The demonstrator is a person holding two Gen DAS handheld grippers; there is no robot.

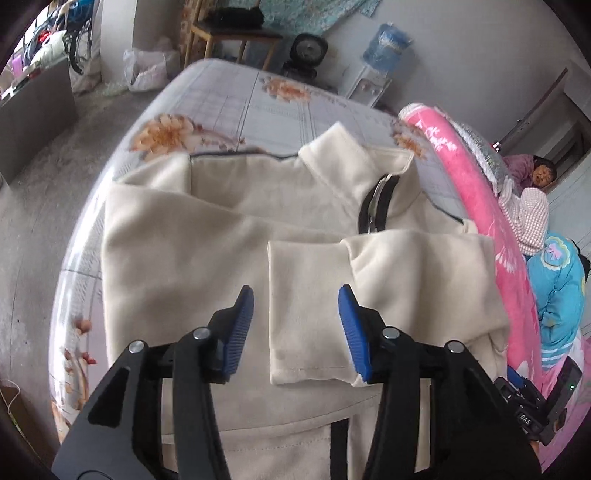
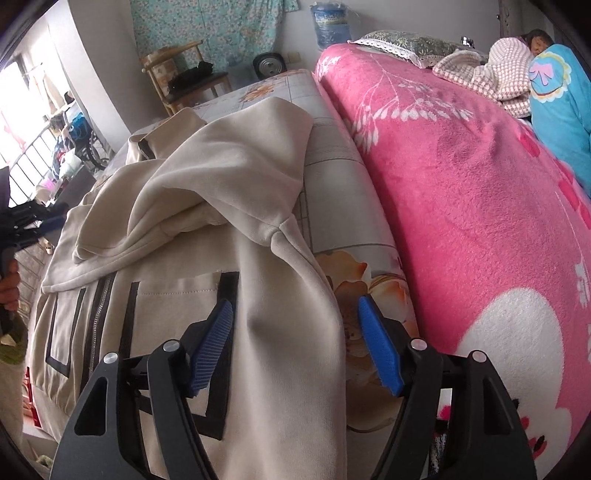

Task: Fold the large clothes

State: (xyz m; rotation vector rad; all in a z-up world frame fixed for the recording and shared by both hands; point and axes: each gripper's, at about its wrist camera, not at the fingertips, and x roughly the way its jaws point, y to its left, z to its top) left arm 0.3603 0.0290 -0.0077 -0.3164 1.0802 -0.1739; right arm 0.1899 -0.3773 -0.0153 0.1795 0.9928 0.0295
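A cream jacket [image 1: 184,251] with black trim and a zip lies front up on the flowered bed sheet [image 1: 229,107]. One sleeve [image 1: 406,266] is folded across the chest, and its cuff [image 1: 306,332] ends between the blue pads of my left gripper [image 1: 295,291], which hovers open just above it. In the right wrist view the jacket [image 2: 166,295] fills the left half, the folded sleeve [image 2: 229,166] bunched on top. My right gripper [image 2: 294,302] stands open over the jacket's right side edge, one pad above the pocket trim, the other above the sheet [image 2: 354,291].
A pink fleece blanket [image 2: 461,192] covers the bed to the right of the jacket. A person [image 2: 539,40] lies at its far end by a blue garment [image 2: 561,92]. A wooden chair [image 2: 177,81], a water bottle [image 2: 330,24] and a fan [image 1: 308,50] stand beyond the bed.
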